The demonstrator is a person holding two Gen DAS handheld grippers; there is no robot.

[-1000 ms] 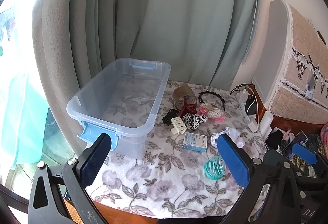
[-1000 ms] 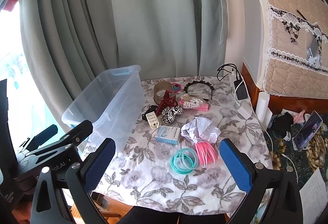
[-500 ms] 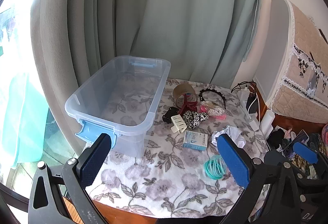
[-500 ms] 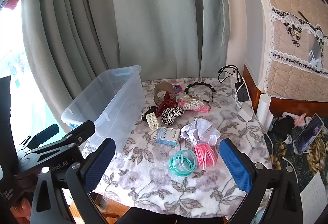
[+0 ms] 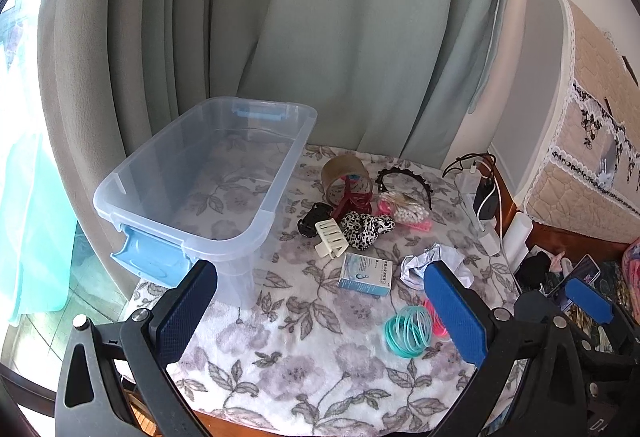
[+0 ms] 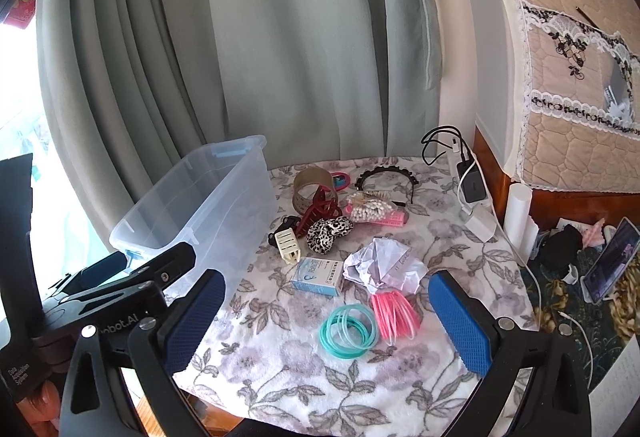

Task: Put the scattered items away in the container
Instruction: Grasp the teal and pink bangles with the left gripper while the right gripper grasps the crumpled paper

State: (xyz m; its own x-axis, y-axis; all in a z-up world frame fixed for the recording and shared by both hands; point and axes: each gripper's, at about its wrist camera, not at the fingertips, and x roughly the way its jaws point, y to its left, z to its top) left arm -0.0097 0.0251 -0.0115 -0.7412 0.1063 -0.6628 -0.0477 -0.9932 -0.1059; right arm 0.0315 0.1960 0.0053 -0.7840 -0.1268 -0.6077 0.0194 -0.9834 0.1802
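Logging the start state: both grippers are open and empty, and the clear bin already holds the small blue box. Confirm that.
Not quite. The clear bin holds nothing; the small blue box lies on the floral cloth beside it, as the left wrist view shows. The left gripper and right gripper are open and empty.

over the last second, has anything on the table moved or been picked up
Nothing was picked up or moved. Both hand-held grippers, left and right, stay open and empty above the near table edge; the views only drifted slightly. The bin is still empty, and the teal bands, box and paper lie as before.
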